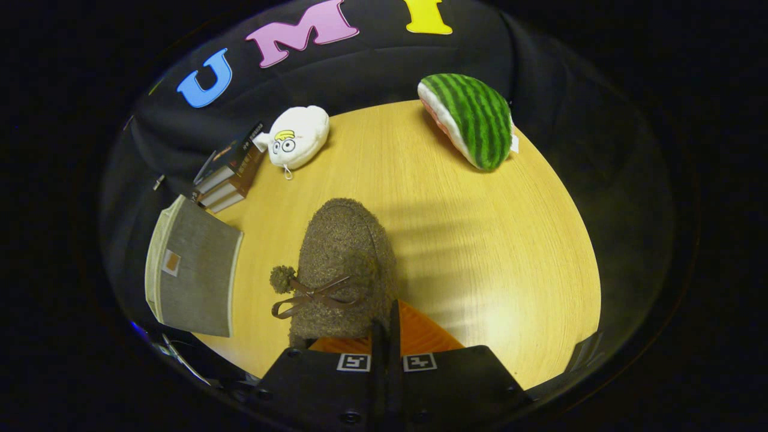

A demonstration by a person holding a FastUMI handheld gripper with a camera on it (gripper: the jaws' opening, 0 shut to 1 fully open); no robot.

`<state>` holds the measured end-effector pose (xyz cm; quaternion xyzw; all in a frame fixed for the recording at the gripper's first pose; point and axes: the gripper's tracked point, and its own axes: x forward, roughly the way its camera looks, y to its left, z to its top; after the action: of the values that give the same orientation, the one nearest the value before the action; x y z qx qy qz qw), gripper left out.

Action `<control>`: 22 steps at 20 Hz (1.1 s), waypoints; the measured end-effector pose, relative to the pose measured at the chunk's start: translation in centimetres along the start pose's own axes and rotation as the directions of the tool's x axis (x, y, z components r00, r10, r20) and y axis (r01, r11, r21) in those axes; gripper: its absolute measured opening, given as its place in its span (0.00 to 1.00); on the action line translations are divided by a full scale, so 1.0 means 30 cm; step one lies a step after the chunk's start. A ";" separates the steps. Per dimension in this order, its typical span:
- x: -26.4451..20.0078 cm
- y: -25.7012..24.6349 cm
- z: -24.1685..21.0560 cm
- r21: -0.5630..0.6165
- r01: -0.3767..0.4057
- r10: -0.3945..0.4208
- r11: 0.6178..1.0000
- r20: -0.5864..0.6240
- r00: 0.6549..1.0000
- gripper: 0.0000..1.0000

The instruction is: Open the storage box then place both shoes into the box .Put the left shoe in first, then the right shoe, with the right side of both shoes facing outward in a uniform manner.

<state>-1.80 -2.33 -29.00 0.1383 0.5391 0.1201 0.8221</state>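
Scene on a round wooden counter (480, 252), described with the brown fuzzy shoe (345, 264) as the landmark.

The shoe lies just ahead of the tool (386, 336), toe pointing away from it, and carries a thin brown ribbon bow (312, 297) and a small pompom (282, 279) on its left side. The tool's two fingers stand pressed together with almost no gap, pinching the rear edge of the shoe's collar; how much fabric sits between them is hard to judge from this angle. An orange ribbed surface (420, 336) shows at the shoe's heel, to both sides of the fingers, probably the insole or lining.

Left of the shoe lies the grey fabric storage box (192, 276), its lid closed, with a small square tag on its surface; nothing on the tag can be read.

Beyond the box, left of the shoe's toe, is a stack of books (231, 177); the spine print is too small to read. Next to the books rests a white plush toy (297, 138) with a cartoon face.

Far beyond the shoe, to its right, a watermelon-slice plush (471, 120) sits at the counter's far edge.
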 end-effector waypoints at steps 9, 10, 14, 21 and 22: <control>-0.220 0.492 0.147 0.089 -0.172 0.162 0.981 0.106 0.981 0.05; -0.234 0.546 0.155 0.098 -0.180 0.170 0.979 0.110 0.979 0.05; -0.260 0.745 0.183 0.104 -0.203 0.191 0.974 0.113 0.975 0.05; -0.190 1.024 0.199 0.105 -0.209 0.195 0.972 0.134 0.972 0.05; -0.155 1.042 0.190 0.099 -0.188 0.175 0.977 0.129 0.976 0.05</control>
<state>0.13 24.65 -11.71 0.2391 0.4797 0.1564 0.8296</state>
